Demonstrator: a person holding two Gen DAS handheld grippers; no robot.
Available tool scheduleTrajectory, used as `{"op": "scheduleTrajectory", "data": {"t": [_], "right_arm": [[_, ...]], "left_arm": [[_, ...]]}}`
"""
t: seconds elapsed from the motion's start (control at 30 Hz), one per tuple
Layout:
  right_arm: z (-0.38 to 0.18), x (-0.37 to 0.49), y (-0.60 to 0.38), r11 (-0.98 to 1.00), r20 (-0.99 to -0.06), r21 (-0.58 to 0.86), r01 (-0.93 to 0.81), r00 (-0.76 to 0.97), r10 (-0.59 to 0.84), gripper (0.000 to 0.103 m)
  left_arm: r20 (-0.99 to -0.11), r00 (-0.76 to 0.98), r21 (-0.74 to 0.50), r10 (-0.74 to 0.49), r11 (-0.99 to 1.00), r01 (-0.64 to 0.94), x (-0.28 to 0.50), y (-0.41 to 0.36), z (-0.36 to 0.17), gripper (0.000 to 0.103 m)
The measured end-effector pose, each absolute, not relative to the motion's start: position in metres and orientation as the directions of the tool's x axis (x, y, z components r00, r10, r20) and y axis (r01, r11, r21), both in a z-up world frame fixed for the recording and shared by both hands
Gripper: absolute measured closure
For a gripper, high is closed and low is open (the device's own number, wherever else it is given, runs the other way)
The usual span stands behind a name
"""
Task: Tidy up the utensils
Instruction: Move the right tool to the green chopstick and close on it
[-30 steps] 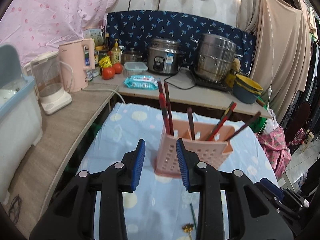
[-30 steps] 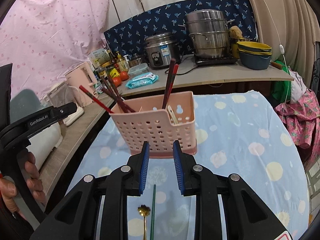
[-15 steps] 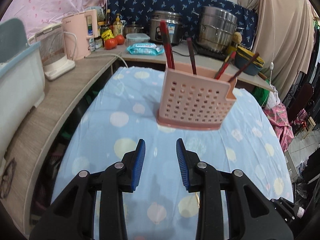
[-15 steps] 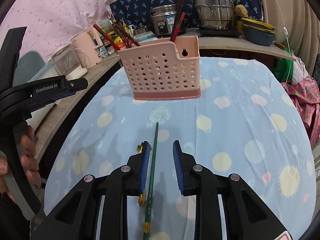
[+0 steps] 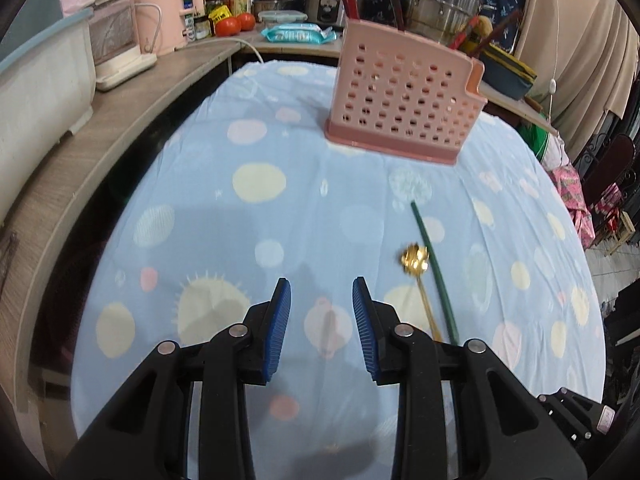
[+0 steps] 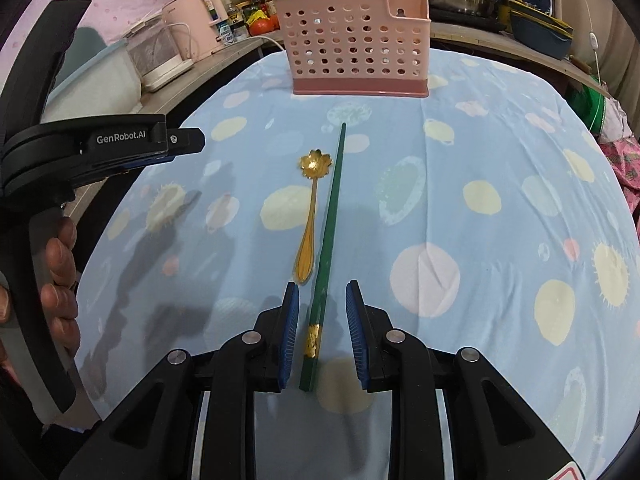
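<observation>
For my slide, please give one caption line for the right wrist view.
Open right tool straddles a green chopstick beside a gold spoon, before the pink holder.

The left gripper (image 5: pixel 321 300) hangs low over the table with its blue-padded jaws parted and nothing between them. The right gripper (image 6: pixel 322 304) is also spread wide, its pads not touching anything. In the right wrist view the person's left hand (image 6: pixel 60 276) wraps its fingers around the left gripper's handle.
</observation>
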State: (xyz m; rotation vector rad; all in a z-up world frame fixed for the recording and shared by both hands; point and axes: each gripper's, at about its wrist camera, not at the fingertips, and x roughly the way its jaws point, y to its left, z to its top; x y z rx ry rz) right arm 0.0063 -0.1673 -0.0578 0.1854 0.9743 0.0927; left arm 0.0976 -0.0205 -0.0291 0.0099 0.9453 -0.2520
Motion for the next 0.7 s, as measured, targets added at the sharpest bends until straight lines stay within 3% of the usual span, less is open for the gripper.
{"op": "scheduleTrajectory", "data": {"t": [0.47, 0.7], "right_arm": [[-0.073, 0.001, -0.16, 0.98, -0.835, 0.197, -0.016, 0.521, 0.176, 0.079], [-0.075, 0.0, -0.166, 0.981, -0.836, 0.192, 0.013, 0.526, 0.156, 0.095]], "left_arm": [[-0.837, 0.503, -0.102, -0.216, 0.964, 0.245, 0.08, -0.024, -0.05, 0.072], [-0.842, 0.491, -0.1, -0.222, 0.96, 0.262, 0.078, -0.031, -0.052, 0.072]]}}
